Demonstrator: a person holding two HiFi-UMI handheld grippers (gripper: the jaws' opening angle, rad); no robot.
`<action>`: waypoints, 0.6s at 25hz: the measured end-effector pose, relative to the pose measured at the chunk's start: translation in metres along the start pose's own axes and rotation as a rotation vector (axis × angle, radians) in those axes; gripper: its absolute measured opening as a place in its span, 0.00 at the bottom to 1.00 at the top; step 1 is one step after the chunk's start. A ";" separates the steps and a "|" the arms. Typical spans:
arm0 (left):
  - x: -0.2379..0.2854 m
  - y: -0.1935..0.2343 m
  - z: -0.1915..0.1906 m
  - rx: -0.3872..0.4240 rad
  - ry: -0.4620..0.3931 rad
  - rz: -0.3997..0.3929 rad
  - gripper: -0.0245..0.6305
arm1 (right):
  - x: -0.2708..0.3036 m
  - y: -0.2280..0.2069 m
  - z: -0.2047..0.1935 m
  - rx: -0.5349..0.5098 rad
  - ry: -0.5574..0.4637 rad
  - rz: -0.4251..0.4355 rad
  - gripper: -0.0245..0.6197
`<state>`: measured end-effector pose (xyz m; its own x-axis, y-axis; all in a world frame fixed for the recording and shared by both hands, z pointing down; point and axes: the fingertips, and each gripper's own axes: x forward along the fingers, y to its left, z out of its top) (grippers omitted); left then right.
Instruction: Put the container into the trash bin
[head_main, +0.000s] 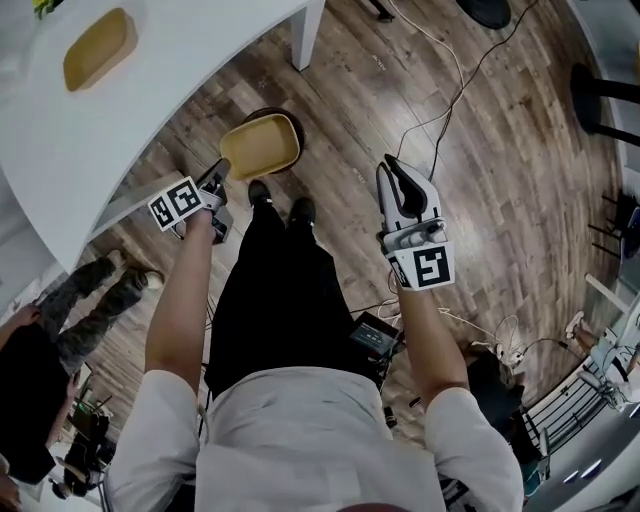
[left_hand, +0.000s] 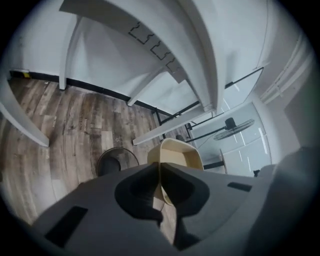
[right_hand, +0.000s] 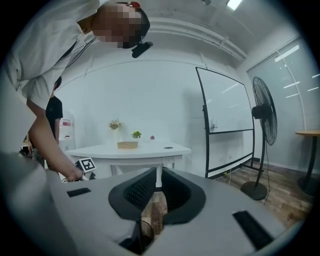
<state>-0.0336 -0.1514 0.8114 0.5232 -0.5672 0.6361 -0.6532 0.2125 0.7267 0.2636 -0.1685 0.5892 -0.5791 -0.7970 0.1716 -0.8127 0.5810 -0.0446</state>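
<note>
A tan, shallow container (head_main: 260, 145) hangs just above a dark round trash bin (head_main: 268, 112) on the wooden floor. My left gripper (head_main: 225, 168) is shut on the container's near rim. In the left gripper view the jaws (left_hand: 159, 167) pinch the rim of the container (left_hand: 180, 155), and the black bin (left_hand: 117, 161) lies below and to its left. My right gripper (head_main: 390, 165) hangs to the right of the bin, fingers together and holding nothing. In the right gripper view its tips (right_hand: 158, 172) meet with only floor behind them.
A white table (head_main: 60, 140) fills the upper left, with a second tan container (head_main: 100, 47) on it and a leg (head_main: 308, 35) near the bin. Cables (head_main: 450, 100) cross the floor. Another person's legs (head_main: 90, 290) are at left. A whiteboard (right_hand: 225, 115) and fan (right_hand: 262, 125) stand at right.
</note>
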 end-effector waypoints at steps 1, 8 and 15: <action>0.008 0.012 0.000 -0.024 -0.014 0.008 0.07 | 0.005 0.001 -0.006 -0.011 -0.001 0.004 0.13; 0.076 0.104 -0.031 -0.116 -0.035 0.091 0.07 | 0.029 -0.004 -0.085 -0.013 0.052 0.025 0.13; 0.129 0.174 -0.062 -0.141 -0.028 0.151 0.07 | 0.034 -0.006 -0.141 -0.004 0.095 0.019 0.12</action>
<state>-0.0459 -0.1384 1.0356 0.4082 -0.5418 0.7347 -0.6392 0.4049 0.6538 0.2579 -0.1754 0.7339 -0.5858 -0.7666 0.2631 -0.8011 0.5968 -0.0448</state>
